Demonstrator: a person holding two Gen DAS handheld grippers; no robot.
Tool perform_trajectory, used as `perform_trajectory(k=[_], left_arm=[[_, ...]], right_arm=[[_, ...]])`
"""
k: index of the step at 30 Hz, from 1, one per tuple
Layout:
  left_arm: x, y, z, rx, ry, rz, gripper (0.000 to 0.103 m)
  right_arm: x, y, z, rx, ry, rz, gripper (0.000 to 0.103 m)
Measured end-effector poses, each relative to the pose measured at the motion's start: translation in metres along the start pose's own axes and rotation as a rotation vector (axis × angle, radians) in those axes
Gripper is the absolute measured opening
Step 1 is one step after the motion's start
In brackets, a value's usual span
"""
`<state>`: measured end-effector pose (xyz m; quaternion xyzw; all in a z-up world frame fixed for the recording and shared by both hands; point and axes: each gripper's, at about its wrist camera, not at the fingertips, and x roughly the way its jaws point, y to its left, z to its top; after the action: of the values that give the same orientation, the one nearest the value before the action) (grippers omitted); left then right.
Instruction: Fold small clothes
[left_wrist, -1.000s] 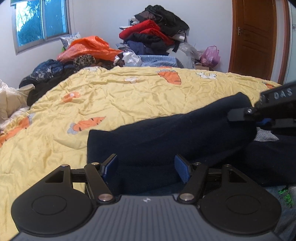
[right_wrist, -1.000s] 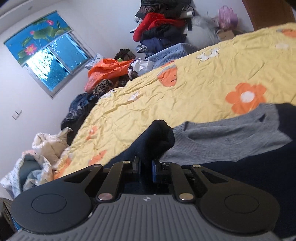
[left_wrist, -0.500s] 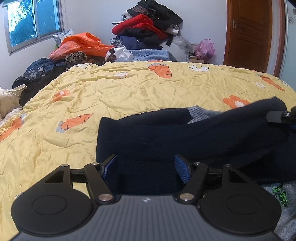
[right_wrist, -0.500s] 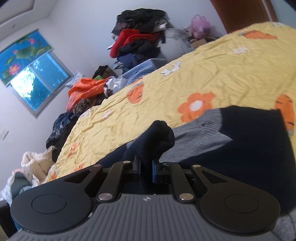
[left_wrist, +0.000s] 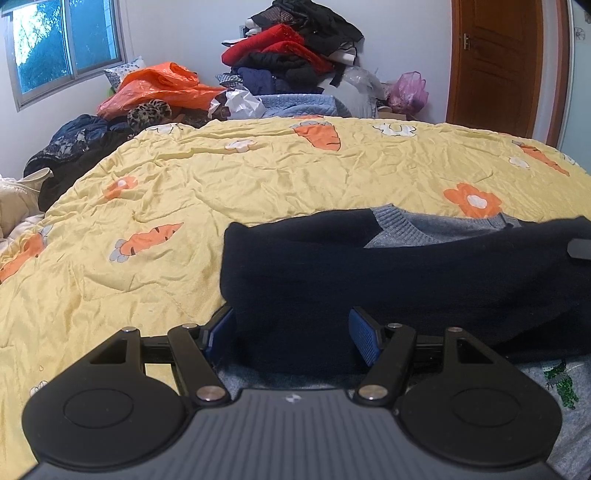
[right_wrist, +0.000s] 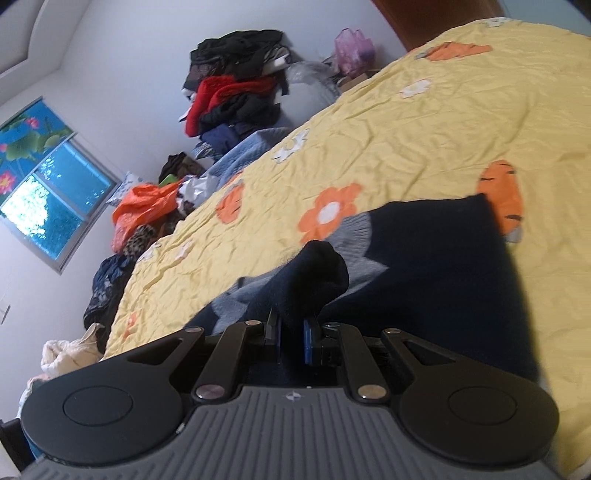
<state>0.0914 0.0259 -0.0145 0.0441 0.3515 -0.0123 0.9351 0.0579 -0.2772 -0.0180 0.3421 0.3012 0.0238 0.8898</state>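
The dark navy knit garment with grey ribbed trim (left_wrist: 388, 280) lies on the bed's yellow quilt printed with carrots and flowers (left_wrist: 258, 184), near its front edge. The right tongs (right_wrist: 291, 334) are clamped on a bunched fold of the garment, raised off the layer beneath. The left tongs (left_wrist: 291, 332) stand apart; the garment's near edge lies between the blue pads (left_wrist: 364, 339), apparently unpressed. The garment's left edge is folded straight. Bare quilt extends left and beyond. A heap of clothes (left_wrist: 291, 55) stands against the far wall.
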Motion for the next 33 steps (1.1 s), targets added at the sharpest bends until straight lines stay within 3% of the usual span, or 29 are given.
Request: perform_trajectory(k=[21, 24, 27, 29, 33], left_arm=[[0.006, -0.004, -0.003, 0.019, 0.017, 0.004, 0.067], [0.006, -0.005, -0.004, 0.023, 0.018, 0.002, 0.068], [0.007, -0.006, -0.005, 0.024, 0.022, 0.003, 0.068], [0.008, -0.005, -0.005, 0.027, 0.022, 0.008, 0.068], [0.011, 0.002, -0.005, 0.015, 0.02, 0.034, 0.068]], right_arm=[[0.001, -0.03, -0.004, 0.014, 0.019, -0.08, 0.021], [0.003, -0.032, -0.004, 0.019, 0.033, -0.089, 0.027], [0.001, -0.035, -0.003, 0.013, 0.045, -0.102, 0.043], [-0.007, -0.032, -0.001, -0.019, 0.016, -0.117, 0.044], [-0.021, -0.02, 0.004, -0.126, -0.096, -0.233, 0.044]])
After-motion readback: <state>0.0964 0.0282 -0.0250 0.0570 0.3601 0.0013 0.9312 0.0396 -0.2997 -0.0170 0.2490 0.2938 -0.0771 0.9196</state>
